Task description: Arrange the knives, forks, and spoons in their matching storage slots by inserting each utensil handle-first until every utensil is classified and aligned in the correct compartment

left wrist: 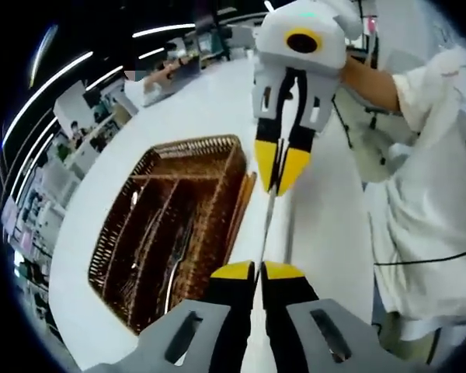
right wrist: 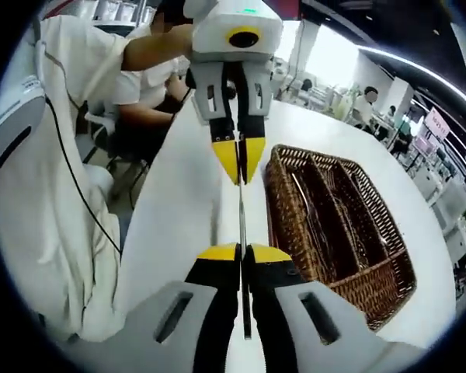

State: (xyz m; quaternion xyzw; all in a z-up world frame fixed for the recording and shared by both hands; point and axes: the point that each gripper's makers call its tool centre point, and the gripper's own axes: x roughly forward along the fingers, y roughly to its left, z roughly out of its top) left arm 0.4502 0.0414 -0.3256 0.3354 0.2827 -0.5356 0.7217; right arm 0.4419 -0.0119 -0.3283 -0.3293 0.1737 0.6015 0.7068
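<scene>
Both grippers, left (left wrist: 258, 270) and right (right wrist: 241, 252), pinched on one thin utensil (right wrist: 241, 214), type unclear, held level just beside the basket (right wrist: 388, 284). Risk: uneven release, so a twist, slip onto the table (right wrist: 179, 210), or entry into the wrong slot.

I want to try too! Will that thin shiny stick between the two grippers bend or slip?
The utensil looks like thin metal, so probably stiff. It is smooth and narrow, so it might slip or twist. Both the left gripper and right gripper pinch it.

One wicker tray (right wrist: 373, 289); two grippers; one utensil (right wrist: 241, 214) held between them.
</scene>
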